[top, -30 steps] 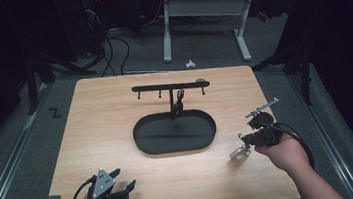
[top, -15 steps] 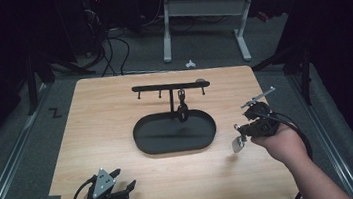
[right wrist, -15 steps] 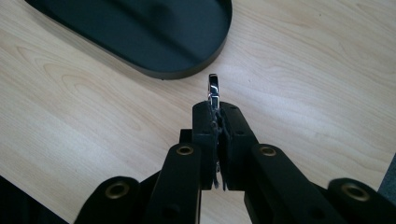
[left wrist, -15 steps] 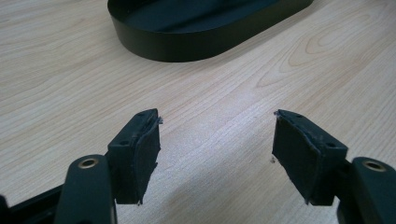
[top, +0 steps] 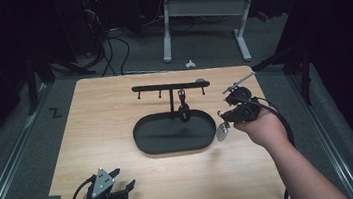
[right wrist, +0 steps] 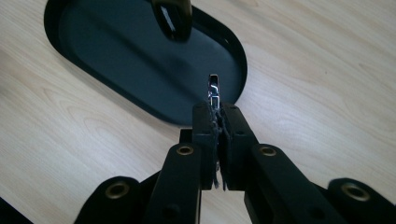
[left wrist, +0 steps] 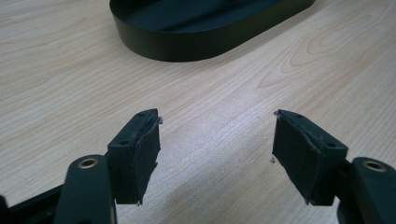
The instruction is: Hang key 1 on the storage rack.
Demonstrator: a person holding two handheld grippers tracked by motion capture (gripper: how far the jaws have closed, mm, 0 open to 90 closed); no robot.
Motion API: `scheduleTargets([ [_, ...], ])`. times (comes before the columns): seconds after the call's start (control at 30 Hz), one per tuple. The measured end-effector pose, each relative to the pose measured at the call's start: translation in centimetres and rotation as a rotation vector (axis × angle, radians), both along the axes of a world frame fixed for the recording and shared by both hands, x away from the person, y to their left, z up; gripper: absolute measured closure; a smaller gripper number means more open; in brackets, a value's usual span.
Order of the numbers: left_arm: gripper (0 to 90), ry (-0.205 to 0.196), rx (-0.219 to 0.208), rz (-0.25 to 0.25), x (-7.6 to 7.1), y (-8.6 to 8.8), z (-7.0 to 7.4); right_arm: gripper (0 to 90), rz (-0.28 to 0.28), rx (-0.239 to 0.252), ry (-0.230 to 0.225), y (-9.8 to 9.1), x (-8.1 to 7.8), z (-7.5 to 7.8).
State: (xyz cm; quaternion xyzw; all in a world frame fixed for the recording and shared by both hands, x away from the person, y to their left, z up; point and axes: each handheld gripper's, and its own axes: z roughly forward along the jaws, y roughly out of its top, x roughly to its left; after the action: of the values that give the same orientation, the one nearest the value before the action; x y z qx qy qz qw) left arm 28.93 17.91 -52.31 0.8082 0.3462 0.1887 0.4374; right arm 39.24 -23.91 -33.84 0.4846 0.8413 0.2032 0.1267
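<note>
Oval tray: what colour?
Matte black oval tray, clearest in the high view.

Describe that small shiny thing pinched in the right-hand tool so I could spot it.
Find the black oval tray on the wooden table. Just off its right end, the right gripper has its fingers shut on a thin silvery metal piece; unlike the dark item hanging from the black rack, it glints.

Lab/workshop: dark room, wood table, floor cables, white desk frame.
</note>
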Motion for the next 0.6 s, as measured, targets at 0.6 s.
scheduleTargets([
  [0.6,32.1,0.004,-0.005,0.0,0.2,0.2,0.0,86.3,0.014,0.016,-0.034,2.8,3.4,2.3],
])
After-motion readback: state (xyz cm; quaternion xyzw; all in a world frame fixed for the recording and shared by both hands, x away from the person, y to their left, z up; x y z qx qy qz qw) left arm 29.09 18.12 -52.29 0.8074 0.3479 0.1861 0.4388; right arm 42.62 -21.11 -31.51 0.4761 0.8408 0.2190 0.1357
